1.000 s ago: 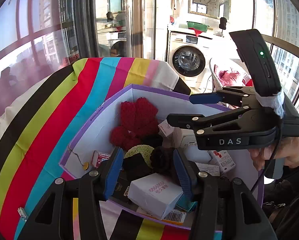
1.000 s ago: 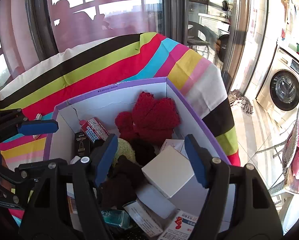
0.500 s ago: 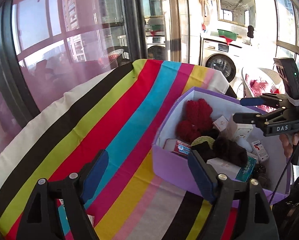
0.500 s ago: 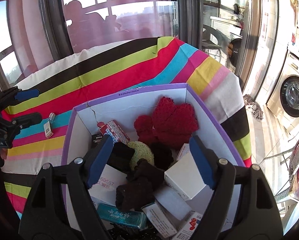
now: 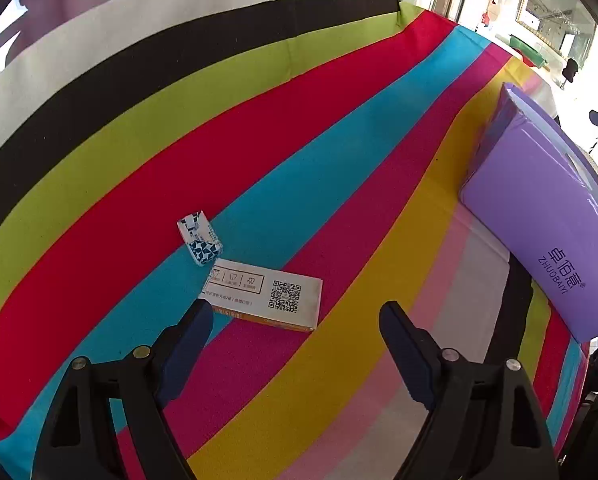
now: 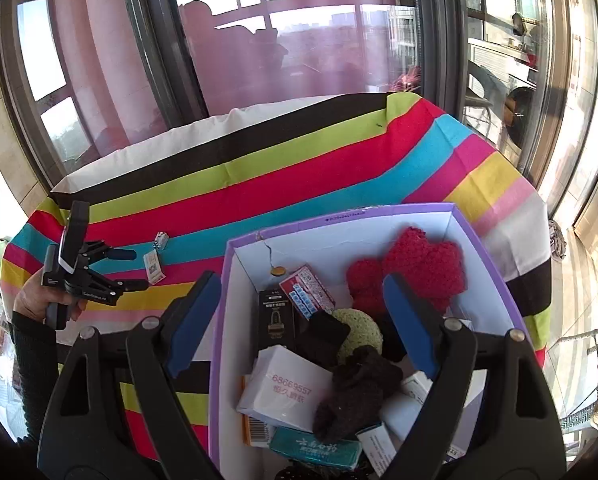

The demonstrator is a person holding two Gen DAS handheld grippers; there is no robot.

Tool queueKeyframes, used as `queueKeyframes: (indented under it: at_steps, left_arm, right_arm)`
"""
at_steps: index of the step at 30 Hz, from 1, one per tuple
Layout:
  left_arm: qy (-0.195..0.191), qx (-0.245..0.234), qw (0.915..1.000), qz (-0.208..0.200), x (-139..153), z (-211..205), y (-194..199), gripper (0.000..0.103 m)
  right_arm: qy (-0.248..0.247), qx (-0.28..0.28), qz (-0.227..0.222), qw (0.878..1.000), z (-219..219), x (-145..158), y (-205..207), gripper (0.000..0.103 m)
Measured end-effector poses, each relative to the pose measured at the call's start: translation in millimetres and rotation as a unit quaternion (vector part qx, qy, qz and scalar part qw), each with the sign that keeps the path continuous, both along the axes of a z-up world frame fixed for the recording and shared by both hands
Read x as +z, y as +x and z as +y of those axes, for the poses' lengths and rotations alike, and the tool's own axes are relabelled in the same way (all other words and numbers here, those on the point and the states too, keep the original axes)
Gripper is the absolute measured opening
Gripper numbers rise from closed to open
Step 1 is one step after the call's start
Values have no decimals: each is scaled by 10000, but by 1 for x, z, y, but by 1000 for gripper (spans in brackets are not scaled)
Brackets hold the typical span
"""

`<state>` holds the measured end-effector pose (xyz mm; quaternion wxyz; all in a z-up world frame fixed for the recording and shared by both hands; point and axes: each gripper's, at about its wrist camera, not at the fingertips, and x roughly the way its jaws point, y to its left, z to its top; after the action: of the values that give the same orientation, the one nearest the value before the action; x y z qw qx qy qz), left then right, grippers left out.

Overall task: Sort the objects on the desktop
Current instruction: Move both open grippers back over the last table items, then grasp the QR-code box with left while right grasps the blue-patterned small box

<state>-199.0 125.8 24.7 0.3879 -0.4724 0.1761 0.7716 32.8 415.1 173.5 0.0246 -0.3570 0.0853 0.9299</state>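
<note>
A flat white carton with a QR code (image 5: 265,300) lies on the striped cloth, and a small blue-and-white packet (image 5: 199,238) touches its far left corner. My left gripper (image 5: 295,344) hangs open just short of the carton with nothing between its fingers. From the right wrist view, that left gripper (image 6: 137,270) sits at the left, beside the carton (image 6: 153,268). My right gripper (image 6: 303,312) hovers over the purple box (image 6: 379,210), its jaws opening and empty. One finger is outside the box's left wall. Inside lie a red knitted piece (image 6: 415,268), a white box (image 6: 287,388) and a black glove (image 6: 355,384).
The purple box's outer wall (image 5: 539,220) stands at the right of the left wrist view. The box also holds a black carton (image 6: 273,316), a red-and-blue packet (image 6: 307,288) and a teal pack (image 6: 315,450). Windows run behind the table's far edge. A hand (image 6: 31,300) holds the left gripper.
My left gripper left the purple box, swung left and down over the cloth to the white carton, and opened wider. My right gripper drew back slightly above the box with its jaws spreading.
</note>
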Motion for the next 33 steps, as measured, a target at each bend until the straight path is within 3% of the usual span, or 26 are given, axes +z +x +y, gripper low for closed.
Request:
queueKeyframes:
  at_steps: [4,10,14,19,22,26,33]
  left_arm:
    - [28,107,9998,-155,-19,-4,-12,82]
    - [-38,33,9999,148,-15,-3,-7,82]
    - [-276,47,9983,514,-23,0,-9,82]
    - [305,38,9987,416,-23,-7,-15,82]
    - [353,34,9986,394,-21,-8,-15,72]
    - [327,13,9994,104,-14,-16,-12,71]
    - [140,730,9960,502,10,-43,-14,71]
  right_arm:
    - [-1,385,61,9992,-22,11,-14,85]
    - [76,817,46,9966,-52,13,-29,85]
    - [54,1027,-14,9947,-66,11,-38,85]
    - [39,1170,-60,9931,-77,9,-43,86]
    - [-42,1271,-126,9918,-85,8,-50,87]
    - [-141,1389,-279,9898,-99,4,-66,88]
    - [-343,1552,-650,9851,-145,-16,-124,88]
